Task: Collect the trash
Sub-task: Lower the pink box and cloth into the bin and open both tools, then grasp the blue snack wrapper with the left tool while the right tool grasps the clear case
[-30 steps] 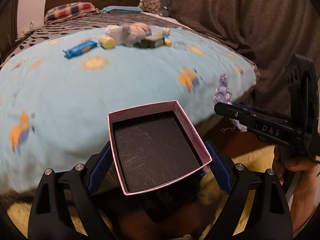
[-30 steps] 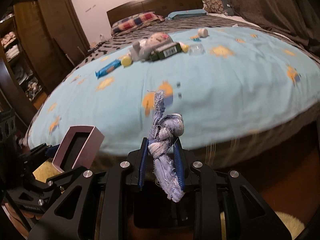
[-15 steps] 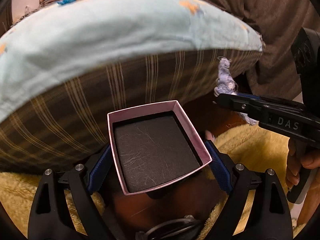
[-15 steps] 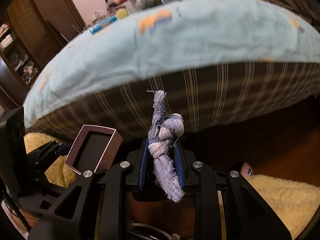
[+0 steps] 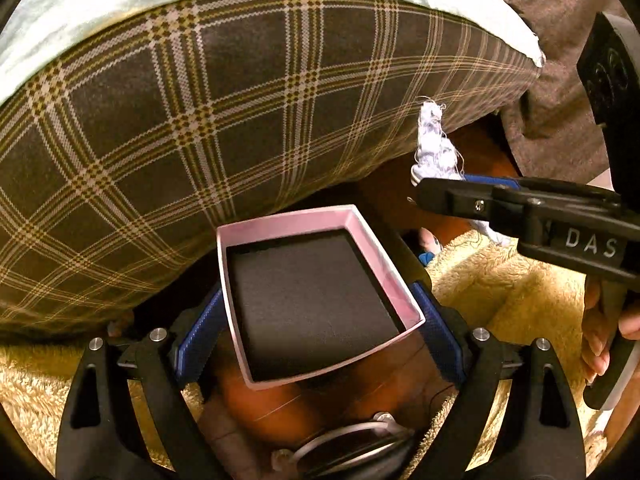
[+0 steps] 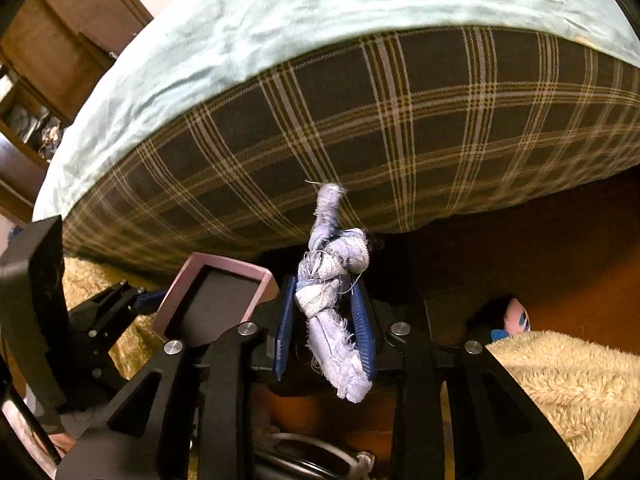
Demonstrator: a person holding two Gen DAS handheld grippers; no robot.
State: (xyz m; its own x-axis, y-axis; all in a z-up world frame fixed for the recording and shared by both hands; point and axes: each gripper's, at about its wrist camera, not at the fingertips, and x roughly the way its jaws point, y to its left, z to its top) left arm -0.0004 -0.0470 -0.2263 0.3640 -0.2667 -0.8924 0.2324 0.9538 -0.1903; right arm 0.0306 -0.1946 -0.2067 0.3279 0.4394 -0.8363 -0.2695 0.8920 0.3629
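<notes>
At the centre of the left wrist view, one pink box lid (image 5: 320, 296) with a dark inner face sits clamped between the blue pads of the left gripper (image 5: 318, 332), its open side facing the camera and tilted a little to the right. In the right wrist view the same lid (image 6: 214, 298) shows at lower left, just beside the right gripper (image 6: 325, 320), whose two blue pads are closed on one knotted, frayed scrap of pale blue cloth (image 6: 334, 280); the scrap stands up past the fingertips and hangs down behind them. From the left camera the cloth (image 5: 434, 148) appears at right, above the black finger marked "DAS".

Behind both items, the upper half of each frame is filled by the side of a bed: a brown plaid mattress cover (image 5: 208, 120) with a light blue sheet (image 6: 320, 12) lying over its top edge. Below lies a reddish-brown floor (image 6: 560, 248) and cream shaggy rug (image 6: 568, 384). One small pink and blue object (image 6: 516, 318), too small to identify, rests at the rug's edge at right. A wooden cupboard (image 6: 60, 28) stands in the upper left, and a grey-brown curtain (image 5: 560, 40) hangs in the upper right of the left view.
</notes>
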